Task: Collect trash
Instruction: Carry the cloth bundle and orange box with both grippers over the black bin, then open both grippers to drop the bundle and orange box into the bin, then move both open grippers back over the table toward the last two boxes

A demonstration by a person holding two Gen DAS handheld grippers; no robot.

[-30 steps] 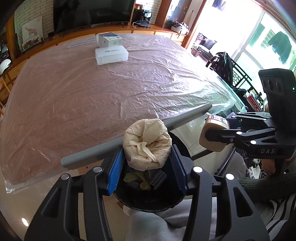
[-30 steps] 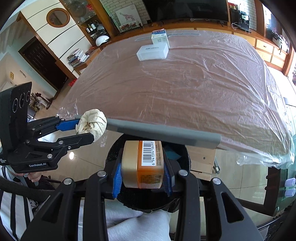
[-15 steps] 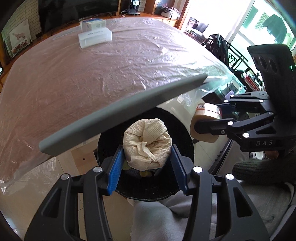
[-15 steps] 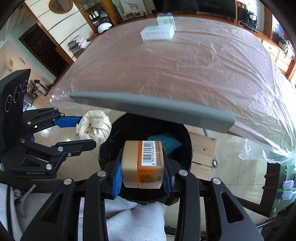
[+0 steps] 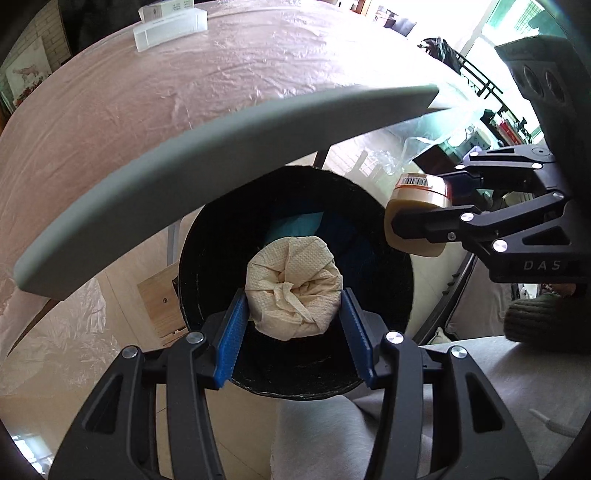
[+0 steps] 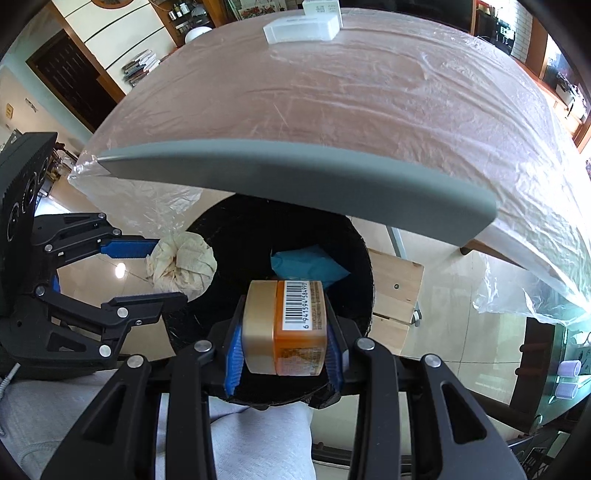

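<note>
My left gripper (image 5: pixel 293 314) is shut on a crumpled cream paper towel (image 5: pixel 293 290), held over the mouth of a round black trash bin (image 5: pixel 207 258). In the right wrist view the same wad (image 6: pixel 183 266) hangs at the bin's left rim (image 6: pixel 177 328). My right gripper (image 6: pixel 284 332) is shut on a small orange jar with a tan lid and a barcode label (image 6: pixel 291 328), also above the bin. From the left wrist view that jar (image 5: pixel 417 218) sits just past the bin's right rim. Blue trash (image 6: pixel 306 264) lies inside the bin.
A grey lid flap (image 6: pixel 295 173) stands raised behind the bin. Beyond it is a plastic-covered table (image 6: pixel 351 96) with a white box (image 6: pixel 303 27) at its far end. A wooden stool (image 6: pixel 395 295) stands right of the bin. A person's grey trouser leg (image 6: pixel 258 435) is below.
Both grippers have sunk toward the bin with their loads still held. The bin's mouth now fills more of each view, and the table edge has slid upward.
</note>
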